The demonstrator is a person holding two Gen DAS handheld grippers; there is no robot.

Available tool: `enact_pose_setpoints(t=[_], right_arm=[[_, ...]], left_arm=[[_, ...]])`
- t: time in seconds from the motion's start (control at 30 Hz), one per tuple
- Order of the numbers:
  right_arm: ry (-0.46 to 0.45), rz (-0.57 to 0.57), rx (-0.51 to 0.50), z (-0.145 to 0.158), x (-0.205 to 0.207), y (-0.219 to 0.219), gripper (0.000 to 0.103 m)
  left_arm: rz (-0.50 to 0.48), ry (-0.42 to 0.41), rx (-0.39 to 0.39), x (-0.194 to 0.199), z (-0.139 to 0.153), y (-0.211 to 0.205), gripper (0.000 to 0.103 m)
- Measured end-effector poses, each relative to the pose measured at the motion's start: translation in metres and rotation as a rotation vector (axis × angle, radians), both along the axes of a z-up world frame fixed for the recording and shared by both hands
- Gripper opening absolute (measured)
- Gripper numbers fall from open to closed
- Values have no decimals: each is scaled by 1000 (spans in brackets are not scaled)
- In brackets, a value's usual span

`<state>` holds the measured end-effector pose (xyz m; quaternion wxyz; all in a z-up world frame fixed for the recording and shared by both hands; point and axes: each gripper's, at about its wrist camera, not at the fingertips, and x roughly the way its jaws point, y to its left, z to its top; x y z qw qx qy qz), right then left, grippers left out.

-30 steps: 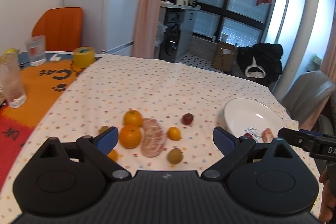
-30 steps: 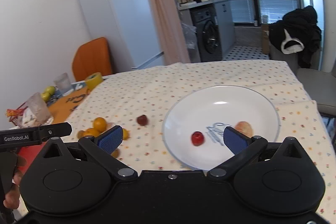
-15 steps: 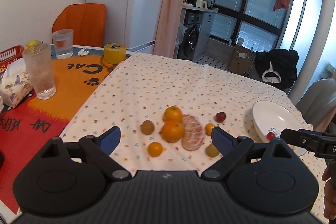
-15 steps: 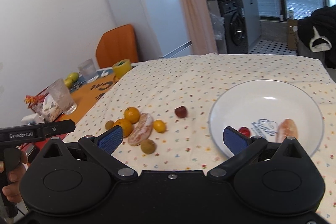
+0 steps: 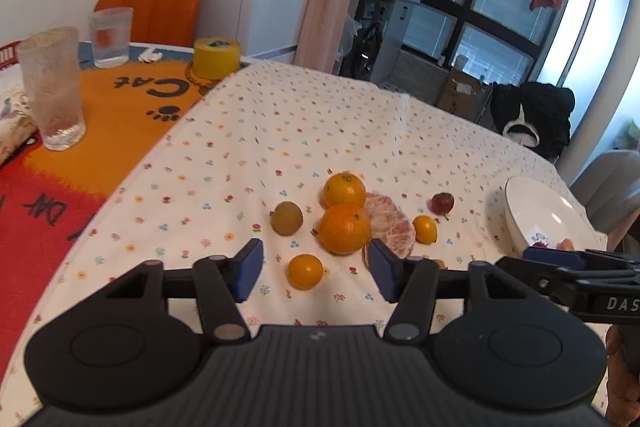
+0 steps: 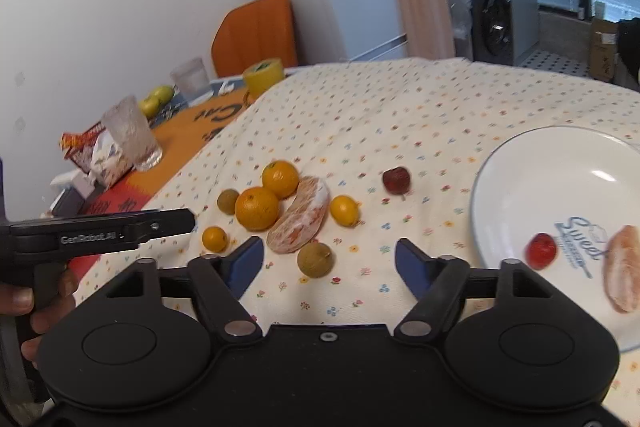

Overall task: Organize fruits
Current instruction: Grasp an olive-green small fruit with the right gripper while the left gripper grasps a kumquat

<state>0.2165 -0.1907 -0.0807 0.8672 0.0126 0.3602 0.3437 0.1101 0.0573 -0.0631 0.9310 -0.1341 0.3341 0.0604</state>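
Two open grippers above scattered fruits [image 6: 256, 208].

"Cat" stands on the orange mat [image 5: 120, 99]; "Sweet" on the white plate [image 6: 520, 187]; "GenRobot.AI" on the left gripper [image 6: 100, 233]; "DAS" on the right gripper [image 5: 592, 287].

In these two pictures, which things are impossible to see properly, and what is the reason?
- Brown fruit: left wrist view, almost hidden behind the left gripper's right finger.
- Plate: right wrist view, cut by the right edge; in the left wrist view the right gripper covers its contents.
- Peeled piece on the plate: blurred and cut off.
- Red basket: left wrist view, only a corner shows.
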Motion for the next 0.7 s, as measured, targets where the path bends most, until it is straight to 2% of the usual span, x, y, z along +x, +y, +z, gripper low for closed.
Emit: enact_pose_setpoints(t=[0.07,0.17,0.27,0.4,0.5,0.7], right_arm=[[10,14,-7,-5,4,5,61],[26,28,-16,-13,9,12,57],[42,38,-29,-19,14,18,51],[59,49,-48,-26,19,24,49],[65,61,-59,-29,21,29,45],[74,68,-56,-34,25,35,32]], left_arm=[[-5,10,-4,4,-6,0,47],[-9,24,-8,10,-13,1,41],[-7,43,-14,15,-19,3,38],[-11,69,-19,22,-28,5,32],[-9,85,-32,25,-32,5,23],[-19,76,-11,25,-30,2,22]])
